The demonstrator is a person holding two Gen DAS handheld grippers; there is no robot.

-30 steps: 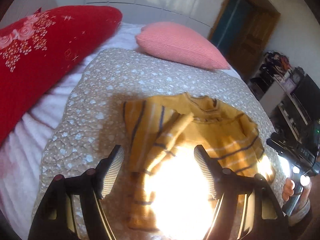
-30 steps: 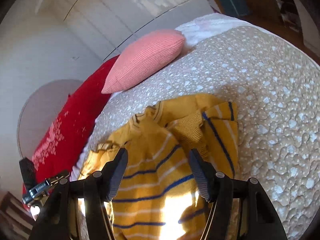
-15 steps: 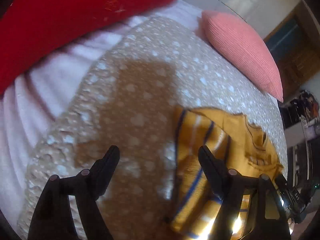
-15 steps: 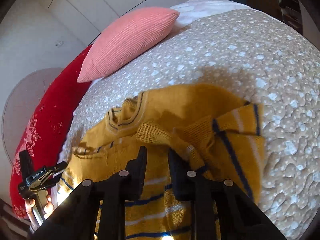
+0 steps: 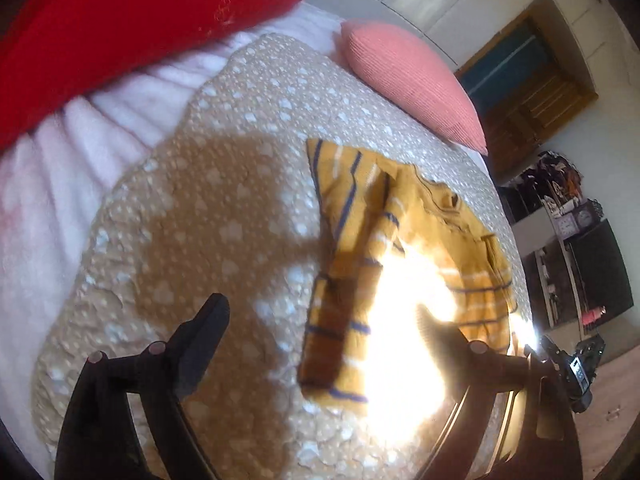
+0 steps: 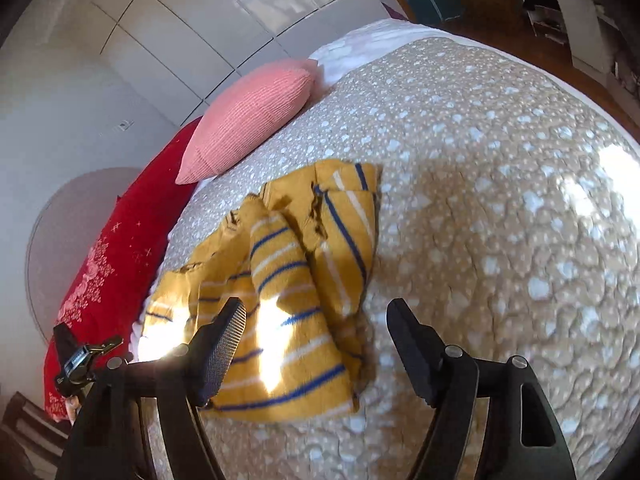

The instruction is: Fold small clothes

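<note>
From the left wrist view, the yellow striped sweater (image 5: 360, 264) lies on the beige quilt (image 5: 208, 216), short of the pink cushion (image 5: 408, 80) and well away from the red pillow (image 5: 120, 20); a hard patch of sun washes out its near half. The left gripper (image 5: 320, 332) is spread wide and empty, one finger over bare quilt beside the sweater's side edge, the other lost in the glare. From the right wrist view, the sweater (image 6: 288, 292) shows one sleeve already laid across its front, bunched in ridges toward the pink cushion (image 6: 248, 120). The right gripper (image 6: 316, 336) gapes too, holding nothing, hovering just over the hem corner nearest it. To my eye the next fold wants both tools to nip the hem at its two corners, catching every layer, then carry it toward the collar evenly so the crossed sleeve does not slide out.
</note>
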